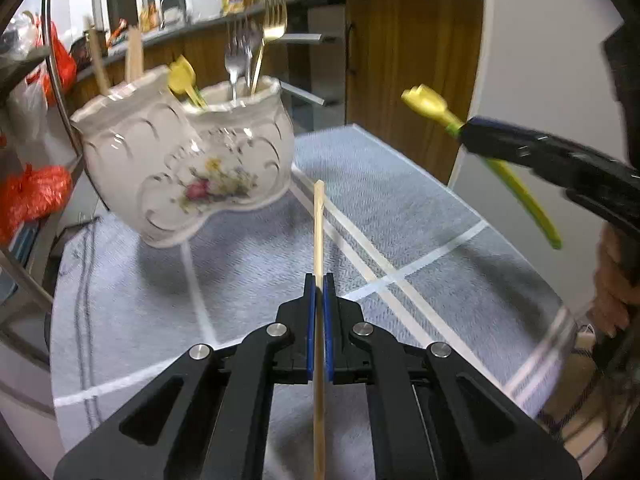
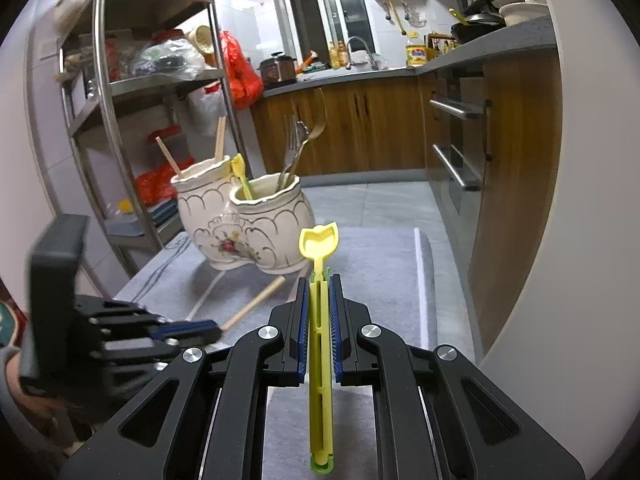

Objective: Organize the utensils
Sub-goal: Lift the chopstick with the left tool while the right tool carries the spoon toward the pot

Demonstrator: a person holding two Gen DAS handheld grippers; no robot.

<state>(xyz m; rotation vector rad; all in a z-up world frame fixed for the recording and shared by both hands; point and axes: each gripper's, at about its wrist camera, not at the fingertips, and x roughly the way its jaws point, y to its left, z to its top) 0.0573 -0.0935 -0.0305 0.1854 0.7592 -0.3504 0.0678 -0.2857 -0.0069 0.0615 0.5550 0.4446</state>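
The left hand-held gripper (image 1: 319, 284) is clamped on a wooden chopstick (image 1: 318, 232). The right hand-held gripper (image 2: 319, 284) is clamped on a yellow plastic spoon (image 2: 319, 245), near the flowered utensil holder (image 2: 244, 232).

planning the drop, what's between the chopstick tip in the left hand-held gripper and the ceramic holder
Nothing: in the left wrist view only bare grey cloth lies between the chopstick tip and the holder. The left hand-held gripper is shut on the chopstick.
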